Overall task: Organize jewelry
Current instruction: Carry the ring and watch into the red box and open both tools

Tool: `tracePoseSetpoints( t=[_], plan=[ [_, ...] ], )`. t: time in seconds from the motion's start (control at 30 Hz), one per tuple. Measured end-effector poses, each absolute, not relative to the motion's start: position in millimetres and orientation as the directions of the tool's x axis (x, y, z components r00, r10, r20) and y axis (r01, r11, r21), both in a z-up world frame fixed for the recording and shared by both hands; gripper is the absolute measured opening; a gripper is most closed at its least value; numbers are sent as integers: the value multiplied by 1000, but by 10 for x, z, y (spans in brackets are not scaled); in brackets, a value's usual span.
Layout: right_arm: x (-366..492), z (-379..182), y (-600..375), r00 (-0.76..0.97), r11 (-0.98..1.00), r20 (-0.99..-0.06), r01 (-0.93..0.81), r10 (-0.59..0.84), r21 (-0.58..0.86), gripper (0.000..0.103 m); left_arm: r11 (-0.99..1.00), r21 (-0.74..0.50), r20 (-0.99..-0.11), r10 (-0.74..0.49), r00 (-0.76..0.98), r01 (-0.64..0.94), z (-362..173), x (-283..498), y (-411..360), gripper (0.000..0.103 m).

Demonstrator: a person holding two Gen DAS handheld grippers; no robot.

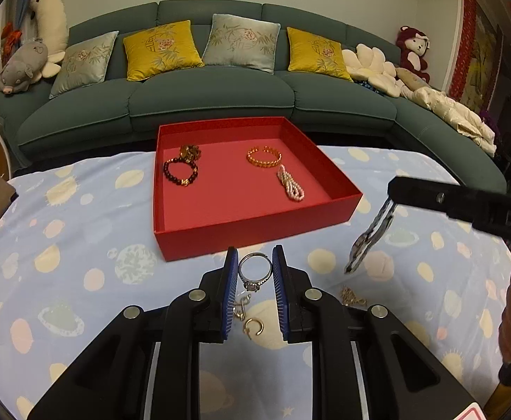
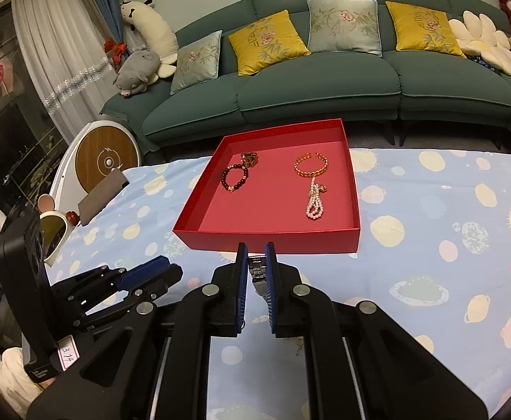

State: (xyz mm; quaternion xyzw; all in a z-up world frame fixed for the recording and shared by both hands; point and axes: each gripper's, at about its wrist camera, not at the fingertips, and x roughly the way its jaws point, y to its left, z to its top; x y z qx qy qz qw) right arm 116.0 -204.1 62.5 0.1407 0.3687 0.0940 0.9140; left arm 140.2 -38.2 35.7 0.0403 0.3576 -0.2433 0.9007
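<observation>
My left gripper (image 1: pixel 254 251) is shut on a silver ring (image 1: pixel 252 285) with a stone, held just above the planet-print cloth (image 1: pixel 80 245). My right gripper (image 2: pixel 256 246) is shut on a silver link bracelet (image 2: pixel 257 273). In the left wrist view that bracelet (image 1: pixel 369 236) dangles from the right gripper (image 1: pixel 392 190). The left gripper (image 2: pixel 157 267) shows at the lower left of the right wrist view. Ahead stands the red box (image 1: pixel 255 241), holding a dark bead bracelet (image 1: pixel 180 171), a gold bangle (image 1: pixel 264 157) and a pearl strand (image 1: pixel 292 185).
Loose gold earrings (image 1: pixel 253 327) and a gold chain (image 1: pixel 351 297) lie on the cloth below the grippers. A green sofa (image 2: pixel 325 84) with cushions runs behind the table. A small mirror (image 2: pixel 54 238) and a grey board (image 2: pixel 101 192) sit at the table's left edge.
</observation>
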Motion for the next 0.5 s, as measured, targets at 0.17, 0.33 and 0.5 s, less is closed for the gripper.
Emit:
tracePoseSetpoints(
  t=[0.17,0.33,0.5],
  plan=[
    [1309,692,-1952,716,947,-643,-80,272,312,9,873,-176,-662,-447,602,455,509,1683,-429,17],
    [1669,896,-1922,752,959,-615,-80,237,272,9,879,-209,-673,-447,590,428,673,2189,-444,17],
    [2176,930,-1921,765,959,-605,-56,219,276,9,884,-231,-674,-447,588,407,774,2679,-477,17]
  ],
)
